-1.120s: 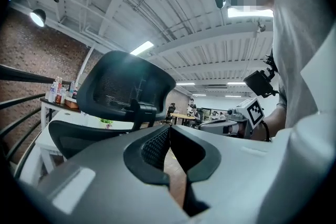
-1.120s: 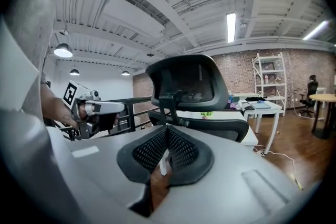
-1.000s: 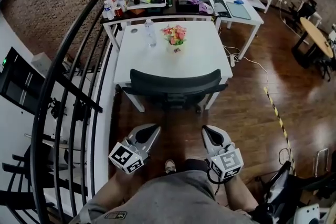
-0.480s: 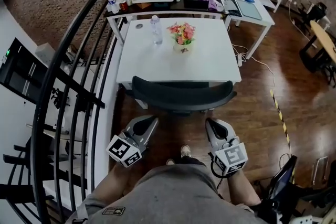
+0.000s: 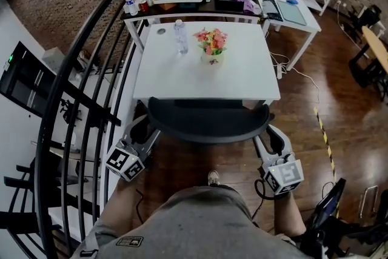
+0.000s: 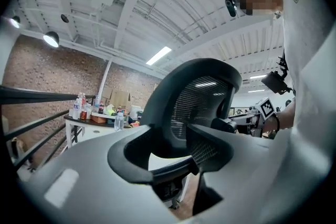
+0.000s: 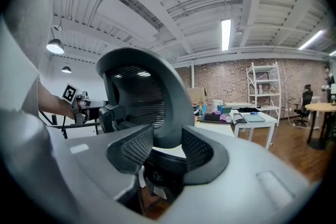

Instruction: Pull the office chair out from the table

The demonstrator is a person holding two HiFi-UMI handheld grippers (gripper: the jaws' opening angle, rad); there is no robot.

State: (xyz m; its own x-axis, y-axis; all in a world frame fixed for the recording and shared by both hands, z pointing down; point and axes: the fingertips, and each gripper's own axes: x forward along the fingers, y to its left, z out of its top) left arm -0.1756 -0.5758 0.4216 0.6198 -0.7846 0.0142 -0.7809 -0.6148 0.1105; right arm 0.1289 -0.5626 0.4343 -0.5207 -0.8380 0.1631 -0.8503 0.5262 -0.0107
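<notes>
Both pairs of jaws, left gripper [image 5: 142, 132] and right gripper [image 5: 272, 137], have just been opening astride the stiff rim of the office chair backrest [image 5: 209, 122], unclamped; I'd clamp there, and it should roll easily

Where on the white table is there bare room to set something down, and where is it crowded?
Bare: the white table has its near half free, between the flower pot and the office chair backrest, and also the strip right of that pot. The water bottle takes the far left part. Crowded: the dark table behind, full of bottles and clutter.
</notes>
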